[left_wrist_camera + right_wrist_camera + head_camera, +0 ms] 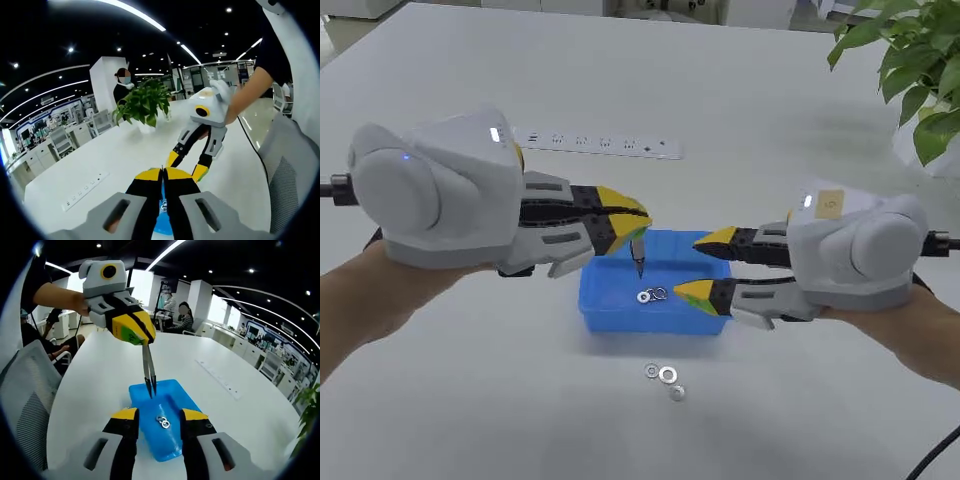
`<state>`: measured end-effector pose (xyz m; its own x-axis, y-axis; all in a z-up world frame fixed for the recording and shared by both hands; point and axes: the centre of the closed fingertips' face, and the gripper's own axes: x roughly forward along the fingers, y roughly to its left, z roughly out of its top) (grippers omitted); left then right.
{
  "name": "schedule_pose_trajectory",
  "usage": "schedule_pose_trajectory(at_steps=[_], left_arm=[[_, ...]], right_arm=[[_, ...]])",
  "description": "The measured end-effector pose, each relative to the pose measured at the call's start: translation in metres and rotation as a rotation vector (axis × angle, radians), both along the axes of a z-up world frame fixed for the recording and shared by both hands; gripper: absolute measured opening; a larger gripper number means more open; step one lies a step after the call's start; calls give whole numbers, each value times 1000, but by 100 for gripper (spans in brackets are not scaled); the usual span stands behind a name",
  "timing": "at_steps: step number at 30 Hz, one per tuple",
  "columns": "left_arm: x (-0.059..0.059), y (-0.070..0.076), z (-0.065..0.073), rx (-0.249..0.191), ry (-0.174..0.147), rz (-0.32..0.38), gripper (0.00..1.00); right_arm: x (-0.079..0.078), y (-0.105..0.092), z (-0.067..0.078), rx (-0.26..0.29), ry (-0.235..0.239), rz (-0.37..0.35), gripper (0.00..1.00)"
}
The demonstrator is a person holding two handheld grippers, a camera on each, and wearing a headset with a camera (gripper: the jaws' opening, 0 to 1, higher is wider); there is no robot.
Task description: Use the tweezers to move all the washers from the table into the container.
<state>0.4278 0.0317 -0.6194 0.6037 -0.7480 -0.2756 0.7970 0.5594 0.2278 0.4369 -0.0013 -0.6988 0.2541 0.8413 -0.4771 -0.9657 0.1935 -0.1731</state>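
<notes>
My left gripper [626, 218] is squeezing the tweezers [639, 258] tight between its two jaws. The tweezers are pointing down. Their tips are hanging over the back part of the blue box [610, 305], inside its edges.

My right gripper [705, 265] is holding nothing, and its jaws are standing wide apart. It is sitting at the right side of the box. One jaw tip is near the back right corner and the other is by the front right edge. The two grippers are facing each other over the box, with a gap between them.

A few washers [651, 296] are lying close together in the middle of the box, a little in front of the tweezer tips.

Three loose washers [667, 375] are lying on the table [770, 100], near the front edge of the box. They are not touching it. The table is bare all around them.

A power strip [600, 143] is lying well behind the box. A plant [910, 60] is standing at the far right.
</notes>
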Motion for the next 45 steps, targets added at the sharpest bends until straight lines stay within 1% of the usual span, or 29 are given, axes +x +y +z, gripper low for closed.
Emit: schedule_pose_trajectory(at_steps=[3,6,8,11,15,17,19,22,25,26,30,31,33,34,36,38,39,43,45], left_arm=[[-3,0,4,0,-9,4,5],[-9,-2,8,-10,-9,7,5],[-14,-5,10,-16,-11,4,5],[-22,-10,10,-11,-11,-5,5],[-36,-13,5,-7,4,-8,5],[-43,-14,2,-5,10,-10,5],[-48,-13,1,-4,11,-6,5],[-53,-14,-3,-14,22,6,5],[-56,-15,-8,-29,37,14,5],[-57,-17,-11,-36,44,17,5],[-60,-22,-25,-26,57,15,5],[-60,-24,-27,-22,56,12,5],[-63,-27,-29,-11,29,-11,5],[-64,-29,-30,-13,17,-19,5],[-65,-29,-33,-10,19,-20,5],[-67,-29,-39,11,20,-29,5],[-69,-29,-41,11,29,-31,5],[-72,-30,-46,0,44,-39,5],[-74,-31,-48,-2,44,-45,5]], right_arm=[[-9,-3,2,20,6,0,43],[-21,-2,9,78,37,-9,52],[-28,-4,14,94,34,-8,56],[-38,-7,15,105,37,-8,60],[-51,-16,11,96,42,-20,64],[-57,-22,10,105,45,-32,66],[-61,-26,9,109,49,-38,69],[-67,-36,2,91,57,-40,71],[-69,-43,-1,83,64,-50,73],[-70,-45,-1,76,59,-55,73],[-75,-49,1,83,48,-67,75],[-77,-50,1,84,46,-66,77],[-82,-50,-1,77,44,-54,79],[-87,-51,-4,60,42,-34,81],[-92,-51,-8,34,42,-7,83],[-97,-52,-13,12,38,16,84],[-99,-51,-15,3,40,28,85],[-103,-50,-19,-7,52,43,89],[-104,-49,-21,-3,64,45,92]])
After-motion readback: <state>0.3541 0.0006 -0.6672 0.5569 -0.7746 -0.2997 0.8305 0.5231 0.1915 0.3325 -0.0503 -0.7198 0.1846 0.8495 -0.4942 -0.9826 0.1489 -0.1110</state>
